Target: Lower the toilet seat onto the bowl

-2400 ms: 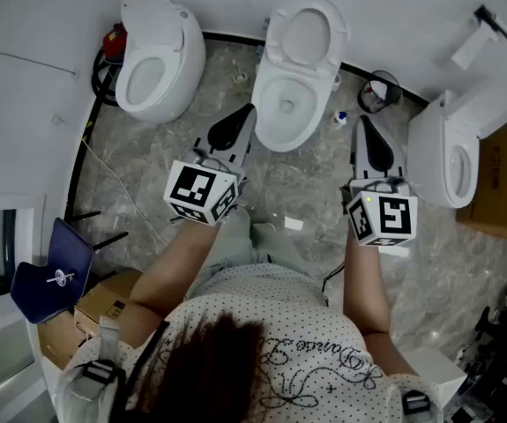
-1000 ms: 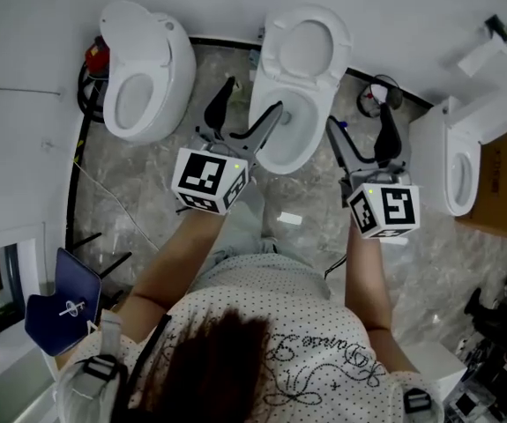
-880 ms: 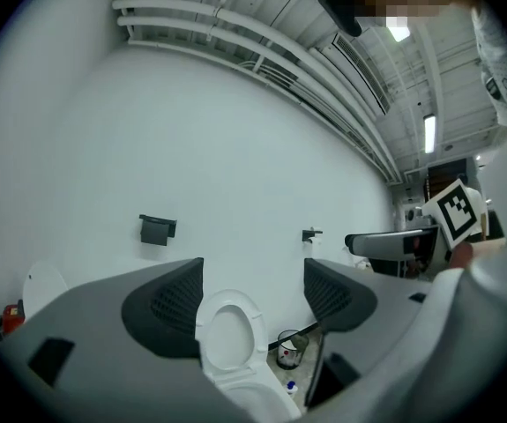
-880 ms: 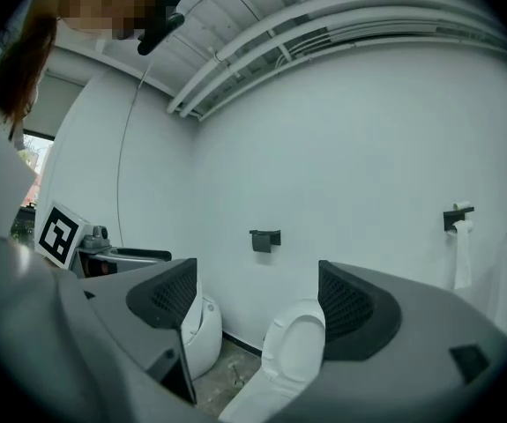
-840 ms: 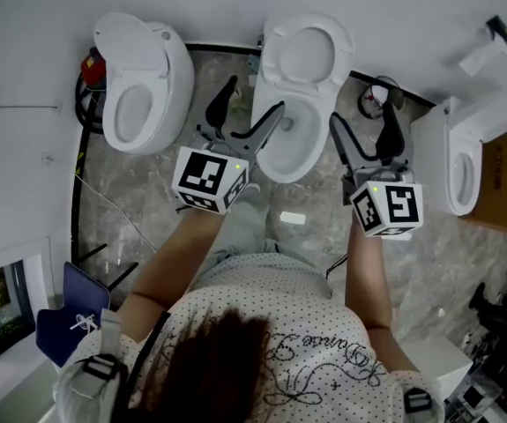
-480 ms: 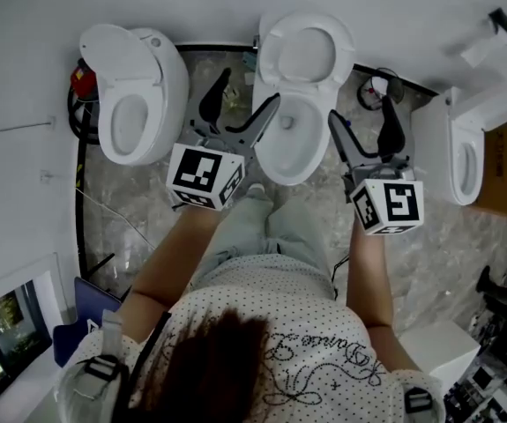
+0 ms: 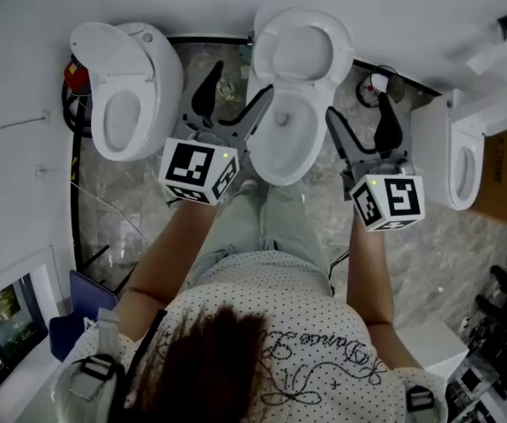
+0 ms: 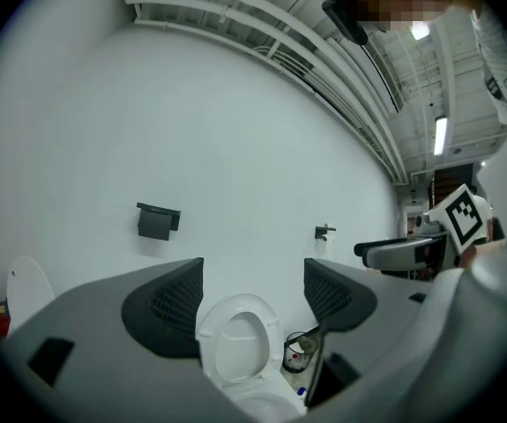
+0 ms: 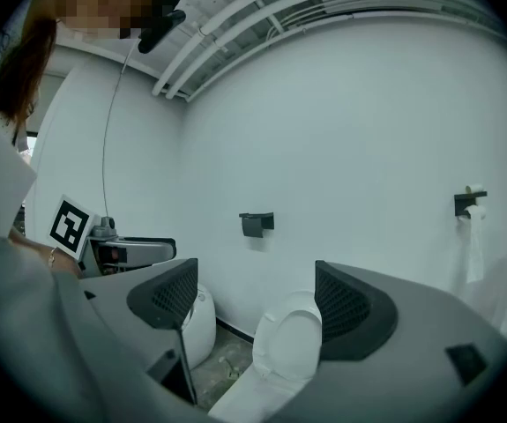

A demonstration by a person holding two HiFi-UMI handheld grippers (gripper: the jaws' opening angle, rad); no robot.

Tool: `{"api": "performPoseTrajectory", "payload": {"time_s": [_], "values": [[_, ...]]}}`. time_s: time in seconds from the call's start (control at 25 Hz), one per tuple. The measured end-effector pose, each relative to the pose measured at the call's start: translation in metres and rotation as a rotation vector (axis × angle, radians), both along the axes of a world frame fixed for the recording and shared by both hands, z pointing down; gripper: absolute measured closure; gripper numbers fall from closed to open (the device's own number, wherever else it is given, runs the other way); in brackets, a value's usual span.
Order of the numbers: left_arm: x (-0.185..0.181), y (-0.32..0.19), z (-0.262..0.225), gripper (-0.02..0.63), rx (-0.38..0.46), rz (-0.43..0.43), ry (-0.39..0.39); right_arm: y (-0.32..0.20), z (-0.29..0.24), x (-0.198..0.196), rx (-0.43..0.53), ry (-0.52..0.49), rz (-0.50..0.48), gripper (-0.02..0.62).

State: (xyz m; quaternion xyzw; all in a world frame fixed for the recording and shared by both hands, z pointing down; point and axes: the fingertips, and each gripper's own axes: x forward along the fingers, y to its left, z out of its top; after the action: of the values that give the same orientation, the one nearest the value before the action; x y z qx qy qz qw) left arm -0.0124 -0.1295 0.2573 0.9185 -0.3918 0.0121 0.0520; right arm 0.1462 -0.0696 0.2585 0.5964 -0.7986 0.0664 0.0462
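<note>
Head view, middle toilet bowl [image 7: 279,148]: white, open, directly ahead of the person.
Head view, toilet seat [image 7: 298,47]: raised, standing at the rear of the bowl against the wall side; not yet lowered.
Head view, left gripper [image 7: 238,88]: just left of the bowl's rim, fingers spread wide, nothing between them.
Head view, right gripper [image 7: 360,106]: just right of the bowl, fingers likewise spread wide and empty.
Head view, neighbours: second toilet [image 7: 125,104] well left of the bowl; third toilet [image 7: 460,161] well right; toilet brush holder [image 7: 376,86] beside the bowl's right rear.
Left gripper view, toilet seat [image 8: 235,346]: framed in the gap between the parted pads, apart from both.
Left gripper view, wall box [image 8: 156,221]: black, above and left of the seat.
Right gripper view, toilet seat [image 9: 290,342]: upright, seen between the open pads, untouched.
Handling (judged): stiff, light, smooth plastic on a rear hinge; likely slippery. Take the ring's top edge and ease it down, or it may slam.
Writing: square markers on the gripper cubes only; no brand legible.
</note>
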Motion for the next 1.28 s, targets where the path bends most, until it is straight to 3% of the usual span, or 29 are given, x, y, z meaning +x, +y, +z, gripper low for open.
{"api": "performPoseTrajectory", "payload": {"time_s": [0.28,0.64,0.92,1.28], "values": [[0.038,-0.034,0.0,0.265,-0.028,-0.079,0.023,-0.038,0.0,0.058,0.01,-0.015,-0.059,0.172],[0.067,-0.065,-0.016,0.265,0.006,-0.17,0.006,-0.092,-0.018,0.109,0.056,-0.027,-0.122,0.173],[0.059,-0.092,0.002,0.265,-0.011,-0.201,-0.014,-0.126,0.0,0.102,0.031,-0.051,-0.148,0.173],[0.054,-0.147,0.028,0.265,-0.061,-0.123,-0.003,-0.178,0.032,0.087,-0.051,-0.046,-0.083,0.187]]}}
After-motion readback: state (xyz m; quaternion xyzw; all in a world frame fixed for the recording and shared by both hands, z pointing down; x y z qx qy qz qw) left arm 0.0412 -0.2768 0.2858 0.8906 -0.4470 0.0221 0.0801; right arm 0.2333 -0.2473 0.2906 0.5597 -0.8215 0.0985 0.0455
